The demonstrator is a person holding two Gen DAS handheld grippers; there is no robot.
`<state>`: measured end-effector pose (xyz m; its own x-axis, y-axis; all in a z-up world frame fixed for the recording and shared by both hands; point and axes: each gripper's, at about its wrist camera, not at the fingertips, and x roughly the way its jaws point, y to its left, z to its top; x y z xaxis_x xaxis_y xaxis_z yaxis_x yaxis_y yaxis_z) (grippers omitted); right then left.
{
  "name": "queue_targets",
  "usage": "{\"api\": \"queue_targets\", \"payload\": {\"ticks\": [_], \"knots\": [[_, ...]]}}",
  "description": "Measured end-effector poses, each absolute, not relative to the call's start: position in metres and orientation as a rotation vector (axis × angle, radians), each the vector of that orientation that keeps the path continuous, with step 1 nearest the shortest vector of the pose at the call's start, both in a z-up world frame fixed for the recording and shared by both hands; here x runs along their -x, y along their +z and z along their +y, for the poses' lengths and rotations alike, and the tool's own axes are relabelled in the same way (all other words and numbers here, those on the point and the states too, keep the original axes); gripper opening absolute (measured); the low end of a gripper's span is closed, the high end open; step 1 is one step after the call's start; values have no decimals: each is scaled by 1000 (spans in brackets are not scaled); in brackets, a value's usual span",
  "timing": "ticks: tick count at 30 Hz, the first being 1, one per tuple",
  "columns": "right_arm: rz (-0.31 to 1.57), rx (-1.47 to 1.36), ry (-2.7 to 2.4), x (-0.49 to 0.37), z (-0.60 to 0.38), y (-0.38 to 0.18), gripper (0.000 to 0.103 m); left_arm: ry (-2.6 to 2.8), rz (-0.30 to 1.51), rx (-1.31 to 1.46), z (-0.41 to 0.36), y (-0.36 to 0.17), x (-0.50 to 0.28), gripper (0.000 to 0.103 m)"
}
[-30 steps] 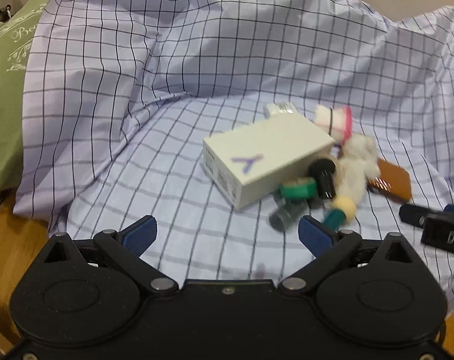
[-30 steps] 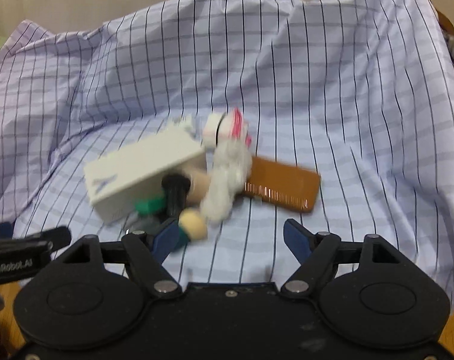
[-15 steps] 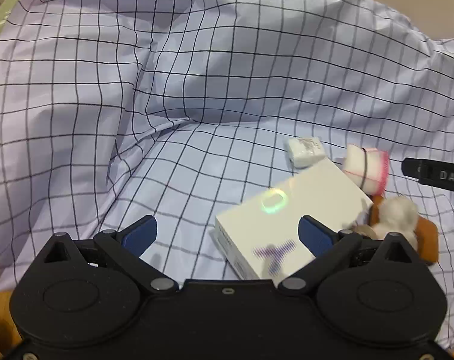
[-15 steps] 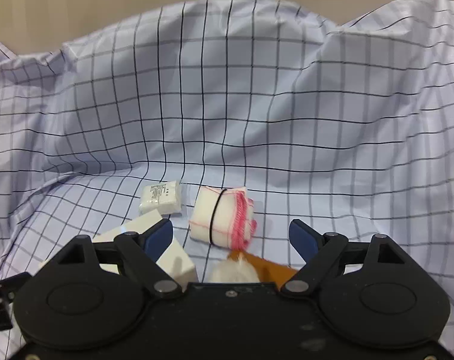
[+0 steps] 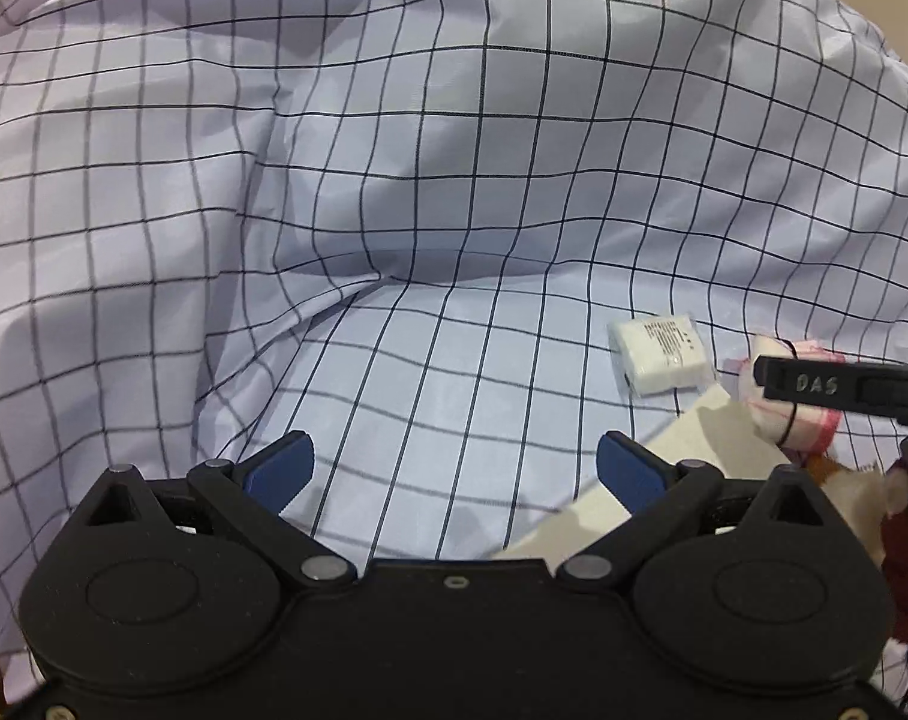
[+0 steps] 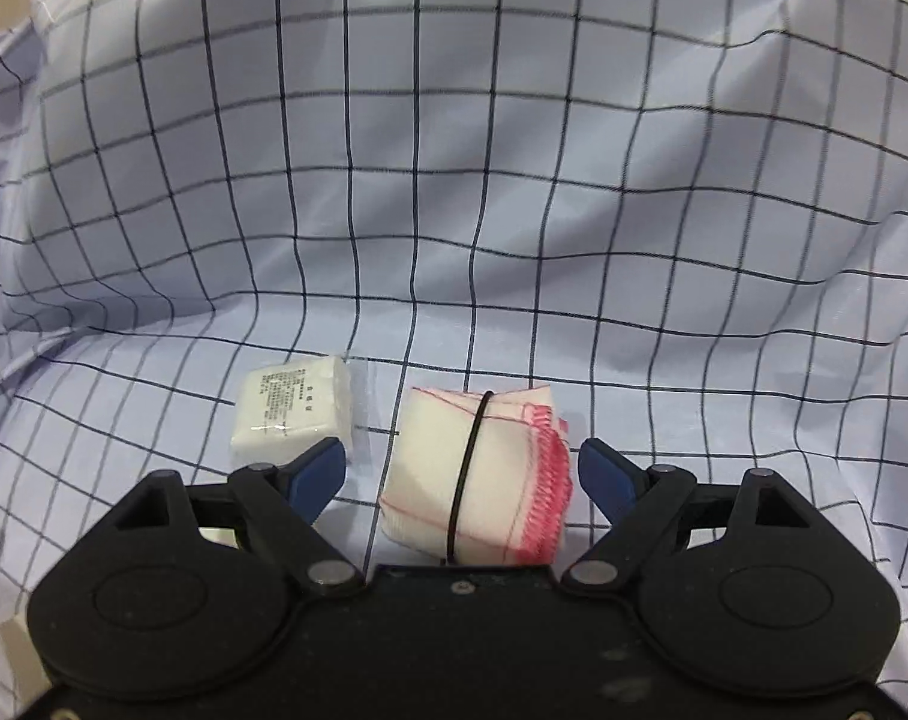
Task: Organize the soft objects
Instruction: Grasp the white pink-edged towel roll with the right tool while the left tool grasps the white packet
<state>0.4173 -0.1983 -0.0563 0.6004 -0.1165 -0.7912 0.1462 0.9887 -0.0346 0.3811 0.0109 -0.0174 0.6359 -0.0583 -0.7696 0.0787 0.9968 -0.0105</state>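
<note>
A: What fills the view?

B: A checked cloth [image 6: 514,192], rumpled and draped up behind. On it the right gripper [image 6: 460,468] stands with jaws spread wide, and the folded white cloth bundle [image 6: 475,474], red-edged and bound by a black band, lies between its fingers, neither pad touching.

A: The left gripper [image 5: 454,462]?

B: Open over bare cloth; a white box [image 5: 712,438] is by its right finger.

A: Smaller things?

B: A wrapped white packet [image 6: 295,411] lies just left of the bundle.

The right claw's finger [image 5: 844,387] reads "DAS"; the packet's [image 6: 292,411] print is illegible.
</note>
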Motion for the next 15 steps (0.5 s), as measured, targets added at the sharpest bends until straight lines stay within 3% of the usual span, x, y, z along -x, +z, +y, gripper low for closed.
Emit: {"api": "queue_targets", "payload": {"ticks": [5,7,8,15], "knots": [[957,-3,-183,-427,-202,-70,83,-84,915,-14,-4,-18,-408,97],[968,-7,-180,-430,-207,-76,77,-87,928,-18,-13,-18,-417,97],[975,-24,-156,-430,-210,-77,69,-97,935,-22,-19,-18,-423,97],[938,-64,-121,-420,-228,-68,69,-171,993,-73,-61,-25,-458,97]]}}
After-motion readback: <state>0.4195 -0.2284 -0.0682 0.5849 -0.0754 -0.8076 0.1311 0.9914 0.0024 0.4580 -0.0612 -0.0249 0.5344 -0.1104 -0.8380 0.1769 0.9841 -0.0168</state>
